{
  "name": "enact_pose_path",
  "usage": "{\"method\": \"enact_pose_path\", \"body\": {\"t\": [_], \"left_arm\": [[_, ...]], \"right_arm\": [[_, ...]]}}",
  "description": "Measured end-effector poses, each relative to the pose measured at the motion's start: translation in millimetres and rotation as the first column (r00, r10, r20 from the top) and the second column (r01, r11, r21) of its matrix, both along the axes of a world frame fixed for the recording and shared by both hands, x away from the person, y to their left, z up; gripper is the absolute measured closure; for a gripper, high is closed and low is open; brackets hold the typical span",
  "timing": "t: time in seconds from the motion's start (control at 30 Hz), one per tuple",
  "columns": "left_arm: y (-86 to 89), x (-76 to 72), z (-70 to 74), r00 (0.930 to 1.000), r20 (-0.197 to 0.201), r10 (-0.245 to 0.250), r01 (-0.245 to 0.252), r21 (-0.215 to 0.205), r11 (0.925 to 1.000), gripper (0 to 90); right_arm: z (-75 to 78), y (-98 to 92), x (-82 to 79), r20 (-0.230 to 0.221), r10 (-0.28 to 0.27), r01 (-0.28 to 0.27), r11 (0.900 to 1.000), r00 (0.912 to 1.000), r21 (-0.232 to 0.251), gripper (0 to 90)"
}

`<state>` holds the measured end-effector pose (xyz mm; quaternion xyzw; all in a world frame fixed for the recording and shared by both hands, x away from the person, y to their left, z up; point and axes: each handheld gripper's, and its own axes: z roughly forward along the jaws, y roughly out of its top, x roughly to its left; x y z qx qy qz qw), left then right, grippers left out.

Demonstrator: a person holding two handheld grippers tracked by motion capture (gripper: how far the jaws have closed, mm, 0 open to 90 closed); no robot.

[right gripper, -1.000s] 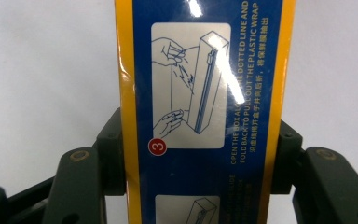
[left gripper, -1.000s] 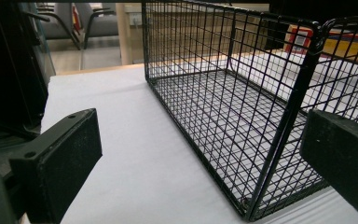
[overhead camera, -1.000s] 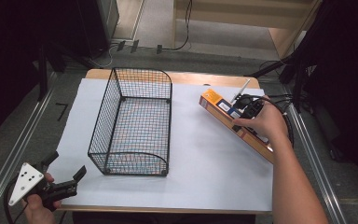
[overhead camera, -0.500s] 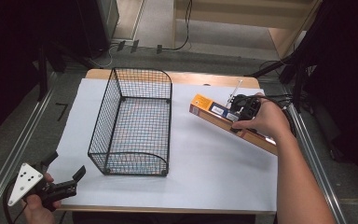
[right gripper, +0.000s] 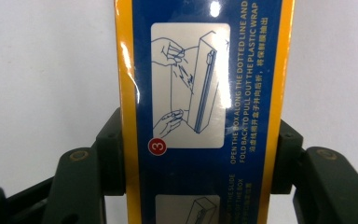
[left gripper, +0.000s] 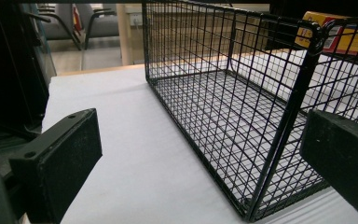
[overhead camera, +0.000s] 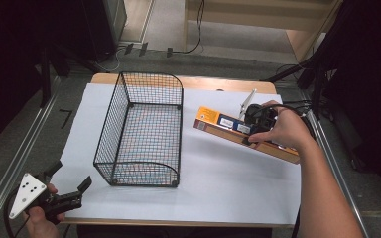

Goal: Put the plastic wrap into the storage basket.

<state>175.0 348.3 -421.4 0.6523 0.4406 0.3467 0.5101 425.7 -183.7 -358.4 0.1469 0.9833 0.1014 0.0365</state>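
A long orange and blue plastic-wrap box hangs a little above the white table right of the wire basket, its left end near the basket's right wall. My right gripper is shut on its middle; in the right gripper view the box runs upward between both jaws, printed with folding instructions. The black wire basket stands empty on the table's left half. My left gripper is open at the near left corner, pointing at the basket's near end, nothing between its jaws.
A white sheet covers the table. Metal rails run along both sides of the table. Cables lie on the floor beyond the far edge. Bare table stretches between the basket and my right forearm.
My right gripper has carried the box leftward toward the basket, and its left end has swung closer to the basket wall. The left gripper has stayed put.
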Motion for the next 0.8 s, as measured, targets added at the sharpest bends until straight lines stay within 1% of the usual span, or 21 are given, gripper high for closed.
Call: {"method": "enact_pose_path", "body": {"t": [0.17,0.3,0.37,0.4,0.43,0.5,0.53,0.57,0.67,0.7,0.73,0.8], "left_arm": [[0.1,-0.1,0.2,1.0,0.003,0.0,0.0,0.0,1.0,0.0],[0.5,-0.6,0.7,1.0,0.008,0.002,-0.002,-0.004,1.0,0.0],[0.5,-0.7,0.7,1.0,0.009,0.002,-0.002,-0.003,1.0,0.0],[0.6,-0.8,0.7,1.0,0.009,0.002,-0.002,-0.003,1.0,0.0],[0.6,-0.8,0.8,1.0,0.009,0.002,-0.002,-0.003,1.0,0.0],[-0.2,-0.6,0.5,1.0,0.007,0.002,-0.002,-0.001,1.0,0.0],[-0.7,-0.4,0.3,1.0,0.007,-0.002,0.002,0.002,1.0,0.0],[-1.3,-0.2,0.2,1.0,0.005,-0.004,0.004,0.003,1.0,0.0],[-2.0,-0.4,0.4,1.0,0.007,-0.006,0.006,0.005,1.0,0.0],[-1.8,-0.6,0.6,1.0,0.009,-0.004,0.004,0.004,1.0,0.0],[-1.2,-0.8,0.8,0.9999,0.01,-0.004,0.004,0.003,1.0,0.0],[-0.3,-0.9,0.9,0.9999,0.012,-0.001,0.001,-0.003,1.0,0.0]], "right_arm": [[4.3,4.3,-2.4,0.006,0.024,-0.024,1.0,0.9997,-0.008,41.1],[7.4,8.8,-4.6,0.013,0.033,-0.034,0.999,0.9994,0.006,41.1],[7.8,10.7,-3.9,0.017,0.051,-0.052,0.999,0.9985,0.017,41.1],[8.6,12.1,-5.1,0.01,0.042,-0.042,0.999,0.9991,0.014,41.1],[9.0,13.4,-4.8,0.014,0.051,-0.051,0.999,0.9986,0.014,41.1],[10.6,16.8,-5.4,0.014,0.065,-0.065,0.998,0.9978,0.011,41.1],[11.5,18.0,-6.3,0.014,0.058,-0.058,0.998,0.9982,0.009,41.1],[11.8,19.7,-5.8,0.018,0.07,-0.07,0.997,0.9974,0.017,41.1],[15.0,25.6,-7.3,0.015,0.071,-0.072,0.997,0.9973,0.017,41.1],[15.0,27.0,-6.4,0.021,0.085,-0.086,0.996,0.9961,0.021,41.1],[15.7,29.3,-7.4,0.015,0.078,-0.078,0.997,0.9969,0.017,41.0],[16.2,33.7,-7.4,0.017,0.091,-0.091,0.996,0.9958,0.017,41.1]]}}
